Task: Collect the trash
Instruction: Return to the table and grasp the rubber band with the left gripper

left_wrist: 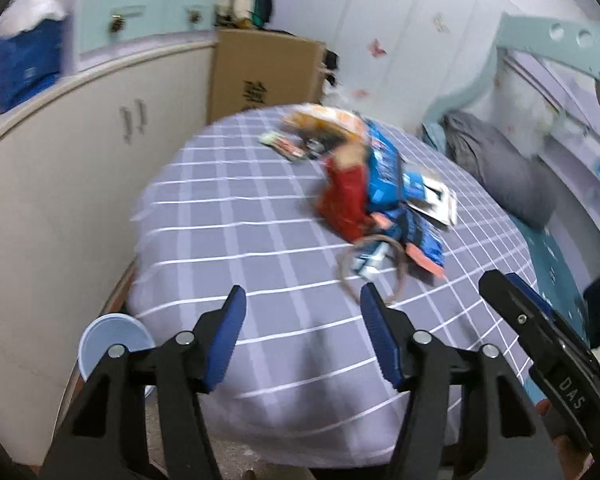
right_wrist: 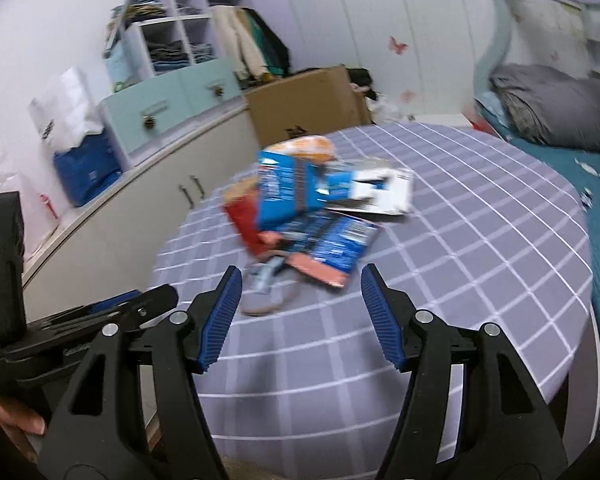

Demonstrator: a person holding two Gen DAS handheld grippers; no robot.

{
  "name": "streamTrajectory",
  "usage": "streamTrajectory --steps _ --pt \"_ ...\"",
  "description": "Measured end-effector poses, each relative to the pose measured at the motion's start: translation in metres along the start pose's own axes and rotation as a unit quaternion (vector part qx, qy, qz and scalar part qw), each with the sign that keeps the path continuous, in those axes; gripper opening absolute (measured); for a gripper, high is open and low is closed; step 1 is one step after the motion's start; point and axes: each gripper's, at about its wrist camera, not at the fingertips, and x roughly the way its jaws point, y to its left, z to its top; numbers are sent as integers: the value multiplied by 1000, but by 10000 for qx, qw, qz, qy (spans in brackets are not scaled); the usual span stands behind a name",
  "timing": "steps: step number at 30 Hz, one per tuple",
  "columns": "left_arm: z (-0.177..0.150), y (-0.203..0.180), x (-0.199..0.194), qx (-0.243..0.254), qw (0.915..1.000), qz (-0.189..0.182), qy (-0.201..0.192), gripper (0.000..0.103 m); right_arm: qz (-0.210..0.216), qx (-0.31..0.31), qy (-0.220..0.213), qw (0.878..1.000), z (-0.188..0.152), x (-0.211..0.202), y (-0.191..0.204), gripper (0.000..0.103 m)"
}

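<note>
Nearest in each wrist view, both grippers hang released over the near edge of a bed: the left gripper (left_wrist: 303, 300) and the right gripper (right_wrist: 302, 280) each hold their blue pads apart with nothing between them.

The bed (left_wrist: 228, 216) carries a grey sheet with white checks. On its middle lies the trash pile (left_wrist: 364, 184), well beyond both grippers. The pile is longer than it is wide, and in the left wrist view it runs from far left to near right. An orange bag (left_wrist: 324, 118) lies at the far end, then a red wrapper (left_wrist: 346, 196) and blue packets (left_wrist: 384, 168), with a brown loop (left_wrist: 352, 264) at the near end.

Only the left wrist view shows a round pale blue lid (left_wrist: 114, 334) low beside the bed. Only the right wrist view shows open shelves (right_wrist: 180, 40) holding folded clothes. Both show a cardboard box (left_wrist: 266, 74) beyond the bed and a grey pillow (right_wrist: 552, 108) at far right.
</note>
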Motion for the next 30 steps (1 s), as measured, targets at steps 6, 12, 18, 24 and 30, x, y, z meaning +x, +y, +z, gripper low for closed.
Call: streamTrajectory --steps 6,12,18,24,30 --pt "2 -18 40 185 9990 105 393 36 -104 52 166 9998 -3 9 -21 62" --pt "7 -29 54 406 9976 244 500 32 -95 -4 362 9993 -1 20 -32 62" --pt "9 -36 60 724 9953 517 383 3 -108 -135 636 9978 3 36 -31 63" --pt "12 -18 37 172 9999 18 9 2 -152 -532 947 9940 8 58 -18 67" --pt "16 4 4 -80 9984 233 -508 2 -71 -566 1146 9918 18 80 -10 71"
